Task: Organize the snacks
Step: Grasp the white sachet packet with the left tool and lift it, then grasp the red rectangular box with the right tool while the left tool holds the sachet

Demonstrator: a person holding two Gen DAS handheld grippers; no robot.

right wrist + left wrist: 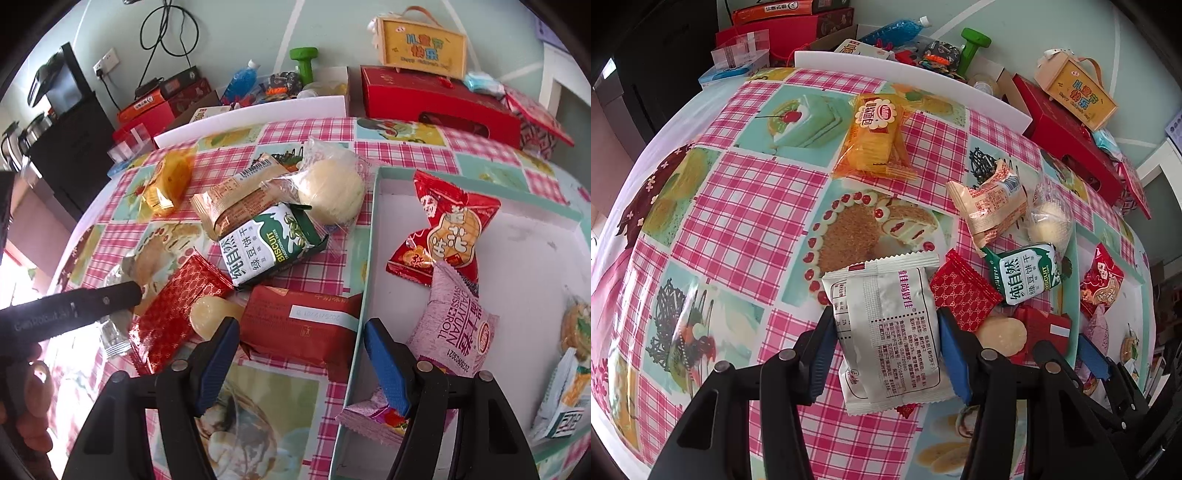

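Blue pads of my left gripper are clamped on both sides of a silver-white snack packet, back side up with the printed label showing, so that one's picked and hanging over the pink checkered tablecloth. My right gripper has its jaws apart with nothing pinched; it hovers straddling the near-left wall of the white box, with the red flat packet just beyond at 12 o'clock. Pretty sure I'm mid-carry: the box already has a red twist-wrapped snack and a pink Swiss roll packet in it, while the pile with the green bean biscuit pack waits on the cloth. Next move I reckon: swing the left toward 3 o'clock, clear the box wall, drop into bare floor space.
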